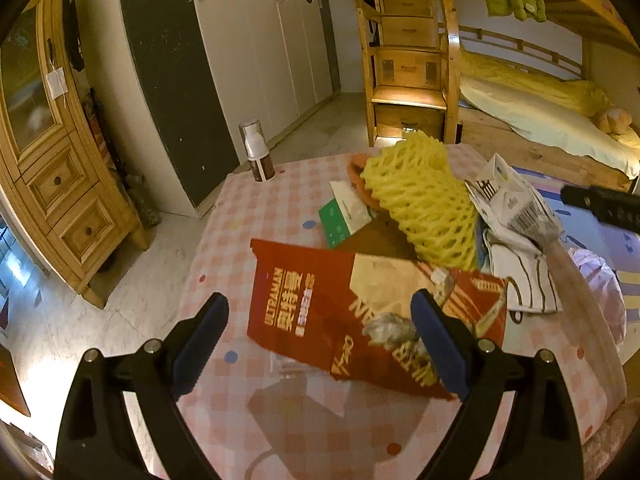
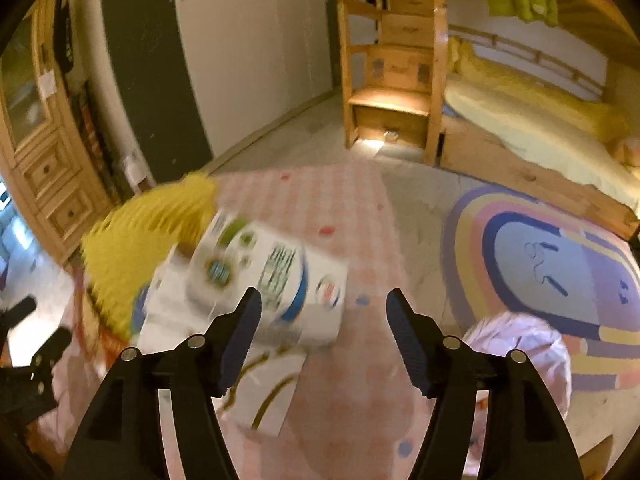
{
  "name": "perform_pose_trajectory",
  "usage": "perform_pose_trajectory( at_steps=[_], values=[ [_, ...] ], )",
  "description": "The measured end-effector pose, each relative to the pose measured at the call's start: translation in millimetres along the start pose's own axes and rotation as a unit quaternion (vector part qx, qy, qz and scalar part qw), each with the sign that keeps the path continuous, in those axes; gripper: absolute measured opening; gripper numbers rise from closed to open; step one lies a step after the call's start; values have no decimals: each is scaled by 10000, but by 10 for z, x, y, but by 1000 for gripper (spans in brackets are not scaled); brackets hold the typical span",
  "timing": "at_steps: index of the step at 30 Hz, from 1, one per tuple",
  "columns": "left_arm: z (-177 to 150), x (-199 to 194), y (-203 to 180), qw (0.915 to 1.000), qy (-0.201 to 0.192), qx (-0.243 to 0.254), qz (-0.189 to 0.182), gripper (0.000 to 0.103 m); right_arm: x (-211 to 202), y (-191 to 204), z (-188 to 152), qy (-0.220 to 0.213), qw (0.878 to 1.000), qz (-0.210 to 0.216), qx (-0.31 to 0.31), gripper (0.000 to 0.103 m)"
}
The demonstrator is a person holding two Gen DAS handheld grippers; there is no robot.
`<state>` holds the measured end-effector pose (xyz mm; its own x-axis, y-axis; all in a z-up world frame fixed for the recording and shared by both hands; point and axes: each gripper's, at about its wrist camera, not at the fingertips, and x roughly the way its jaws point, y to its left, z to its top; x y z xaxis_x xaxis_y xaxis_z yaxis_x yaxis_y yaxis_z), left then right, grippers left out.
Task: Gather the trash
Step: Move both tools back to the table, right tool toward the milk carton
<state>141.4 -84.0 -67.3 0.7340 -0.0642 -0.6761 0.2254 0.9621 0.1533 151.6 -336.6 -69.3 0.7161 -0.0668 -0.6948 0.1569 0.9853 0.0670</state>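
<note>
Both your tongs stand open and empty: left gripper (image 1: 320, 344) over the red packet (image 1: 320, 304), right gripper (image 2: 322, 336) beside the carton (image 2: 256, 280). You appear at pickup (nothing collected); next, close on the packet.

Right wrist view motion-blurred: white carton (image 2: 264, 280) print unreadable, yellow foam net (image 2: 144, 240) smeared. Red wrapper's (image 1: 340, 320) near right corner hidden behind a left gripper finger (image 1: 440, 344). Pink bag (image 2: 528, 364) partly hidden behind the right gripper's finger.
</note>
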Motion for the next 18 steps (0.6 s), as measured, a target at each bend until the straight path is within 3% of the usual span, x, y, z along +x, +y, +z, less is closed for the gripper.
perform_pose_trajectory(
  at_steps=[4,5,8,13,18],
  values=[
    [39,22,-43,10000,-17,-7,-7,90,292,-104,210,79,9996,-228,157,31],
    [41,29,-54,10000,-11,-1,-13,90,359,-120,243,128,9995,-227,195,27],
    [41,64,-82,10000,15,60,-2,90,600,-168,329,315,9992,-172,195,23],
    [30,90,-106,9999,52,121,-15,90,842,-176,332,804,9961,360,89,23],
    [15,66,-108,9998,72,156,-27,90,735,-254,207,1149,9904,739,223,23]
  ],
)
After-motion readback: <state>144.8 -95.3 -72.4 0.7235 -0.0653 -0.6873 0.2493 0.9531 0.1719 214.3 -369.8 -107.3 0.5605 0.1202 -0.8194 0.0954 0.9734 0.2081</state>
